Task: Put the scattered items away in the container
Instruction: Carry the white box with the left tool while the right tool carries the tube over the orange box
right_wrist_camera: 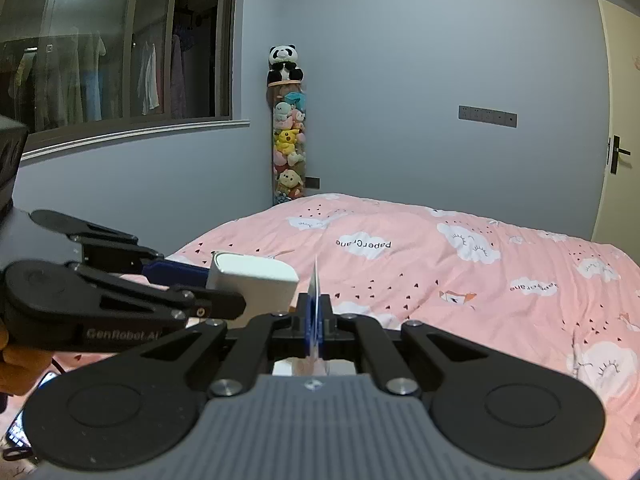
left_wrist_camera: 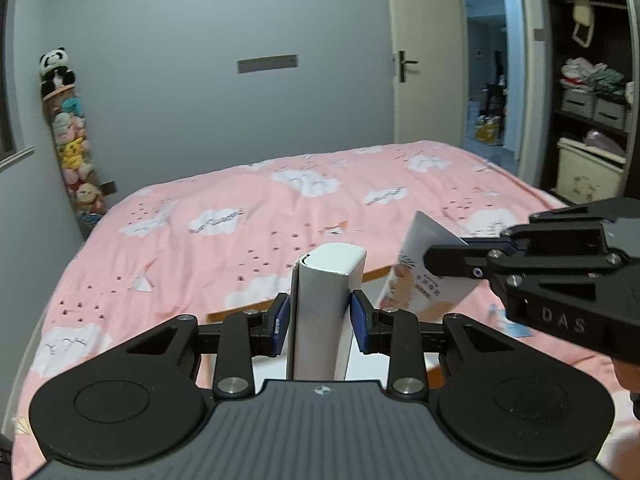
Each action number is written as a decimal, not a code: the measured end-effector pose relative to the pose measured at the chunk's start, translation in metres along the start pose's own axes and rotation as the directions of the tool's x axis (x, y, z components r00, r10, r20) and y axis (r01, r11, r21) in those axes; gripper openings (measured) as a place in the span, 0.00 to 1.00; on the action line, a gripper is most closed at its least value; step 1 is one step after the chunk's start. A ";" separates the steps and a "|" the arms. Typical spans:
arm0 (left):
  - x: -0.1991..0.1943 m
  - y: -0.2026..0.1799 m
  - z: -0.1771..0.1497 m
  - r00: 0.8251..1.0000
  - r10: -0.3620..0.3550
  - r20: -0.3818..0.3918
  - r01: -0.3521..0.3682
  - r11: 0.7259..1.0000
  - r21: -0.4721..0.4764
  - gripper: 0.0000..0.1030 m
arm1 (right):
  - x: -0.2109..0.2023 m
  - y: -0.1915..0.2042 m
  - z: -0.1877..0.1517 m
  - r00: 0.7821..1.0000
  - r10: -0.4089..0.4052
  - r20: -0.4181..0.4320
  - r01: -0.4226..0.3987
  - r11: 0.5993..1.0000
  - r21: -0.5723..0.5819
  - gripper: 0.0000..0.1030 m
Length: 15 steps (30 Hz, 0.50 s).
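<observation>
My left gripper is shut on a tall white box and holds it upright above the pink bed. The same box shows in the right wrist view, clamped by the left gripper's blue pads. My right gripper is shut on a thin white packet, seen edge-on. In the left wrist view the packet shows its printed face, held by the right gripper just right of the box. A wooden edge, perhaps the container, lies on the bed behind the box, mostly hidden.
The pink cloud-print bedspread fills the middle. A small blue-white item lies on the bed at right. A tube of plush toys with a panda stands in the corner. An open door and shelves are at right.
</observation>
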<state>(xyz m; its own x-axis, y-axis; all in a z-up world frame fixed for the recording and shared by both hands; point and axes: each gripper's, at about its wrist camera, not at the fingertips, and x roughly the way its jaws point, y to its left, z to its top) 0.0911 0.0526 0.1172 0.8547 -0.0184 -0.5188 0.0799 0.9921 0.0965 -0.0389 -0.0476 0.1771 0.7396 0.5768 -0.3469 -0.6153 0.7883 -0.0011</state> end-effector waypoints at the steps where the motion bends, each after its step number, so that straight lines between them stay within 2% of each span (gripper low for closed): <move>1: 0.006 0.003 0.002 1.000 0.018 -0.004 -0.018 1.000 0.003 0.36 | 0.007 0.000 0.000 1.000 -0.003 -0.002 0.003 1.000 -0.001 0.03; 5: 0.027 0.016 0.006 0.998 0.057 -0.027 -0.056 0.998 0.021 0.36 | 0.039 -0.001 -0.006 0.999 -0.008 -0.042 0.008 1.000 0.014 0.03; 9: 0.052 0.025 0.004 0.992 0.063 -0.106 -0.058 0.997 0.050 0.36 | 0.070 -0.003 -0.018 0.996 0.000 -0.090 0.003 1.000 0.029 0.03; 12: 0.076 0.032 -0.002 0.978 0.037 -0.206 -0.025 0.998 0.057 0.35 | 0.087 -0.002 -0.025 0.991 0.015 -0.133 -0.011 0.999 0.034 0.03; 15: 0.099 0.040 -0.005 0.950 0.012 -0.313 0.004 0.999 0.050 0.35 | 0.101 0.001 -0.032 0.985 0.032 -0.171 -0.027 0.999 0.032 0.03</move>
<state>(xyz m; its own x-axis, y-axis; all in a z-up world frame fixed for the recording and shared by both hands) 0.1759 0.0907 0.0656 0.6521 0.0328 -0.7574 0.1088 0.9847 0.1364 0.0269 0.0047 0.1122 0.6618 0.5571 -0.5017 -0.6263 0.7786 0.0384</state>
